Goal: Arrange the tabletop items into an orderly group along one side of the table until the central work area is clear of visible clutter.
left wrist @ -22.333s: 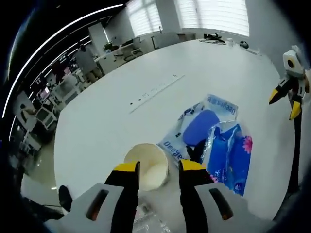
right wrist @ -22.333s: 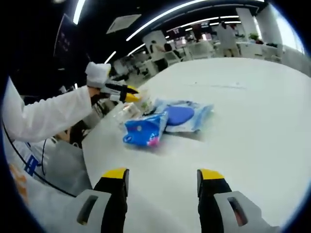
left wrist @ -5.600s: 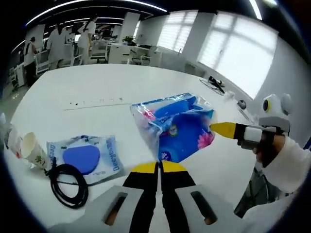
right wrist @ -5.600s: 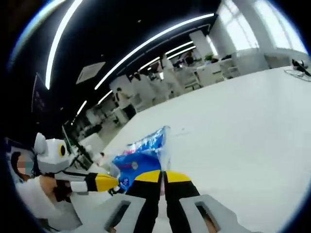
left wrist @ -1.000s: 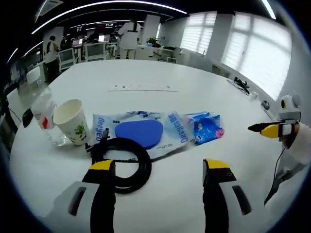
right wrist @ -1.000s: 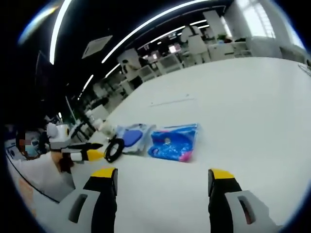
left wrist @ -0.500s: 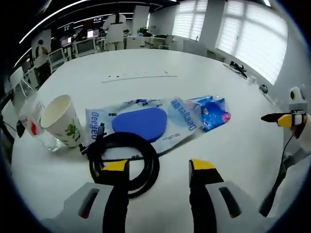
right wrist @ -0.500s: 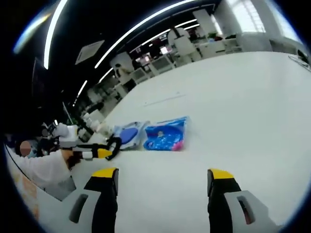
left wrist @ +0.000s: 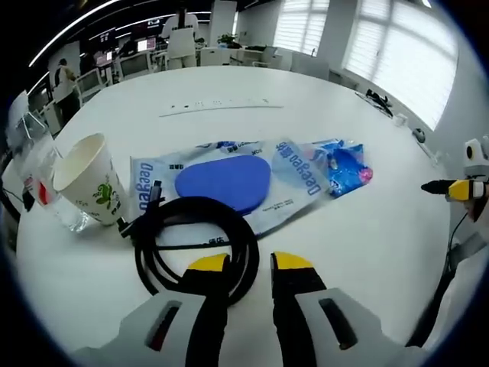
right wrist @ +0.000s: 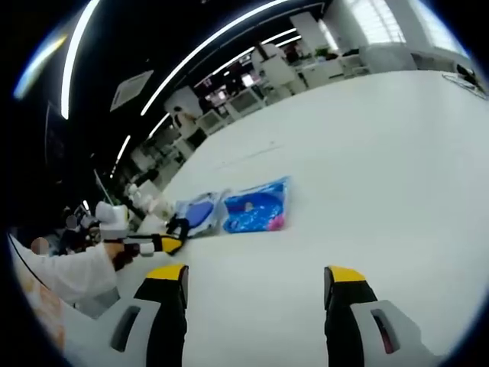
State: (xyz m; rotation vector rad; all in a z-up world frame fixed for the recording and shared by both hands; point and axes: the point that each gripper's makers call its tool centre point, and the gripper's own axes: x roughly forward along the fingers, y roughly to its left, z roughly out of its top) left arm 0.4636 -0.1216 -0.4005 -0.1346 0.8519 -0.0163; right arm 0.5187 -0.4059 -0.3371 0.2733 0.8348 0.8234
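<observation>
On the white table (left wrist: 321,245) a row runs left to right: a plastic bottle (left wrist: 38,180), a paper cup (left wrist: 82,180), a clear pack with a blue pad (left wrist: 221,183) and a blue tissue pack (left wrist: 344,164). In front of them lies a black cable coil (left wrist: 191,237). My left gripper (left wrist: 250,263) stands low over the coil's near right rim, its jaws drawn close on either side of the cable with a gap left. My right gripper (right wrist: 256,274) hangs wide open over bare table, well short of the tissue pack (right wrist: 256,206) and pad pack (right wrist: 200,212). It shows at the right edge (left wrist: 447,187).
A thin slotted strip (left wrist: 218,105) is set into the table beyond the items. The left gripper (right wrist: 157,245) and a white sleeve (right wrist: 69,271) are at the table's left edge beside the cable (right wrist: 179,227). Office desks and people stand far behind.
My left gripper has come down toward the cable coil and its jaws have narrowed from wide open to a small gap. The right gripper has stayed open and drawn back a little.
</observation>
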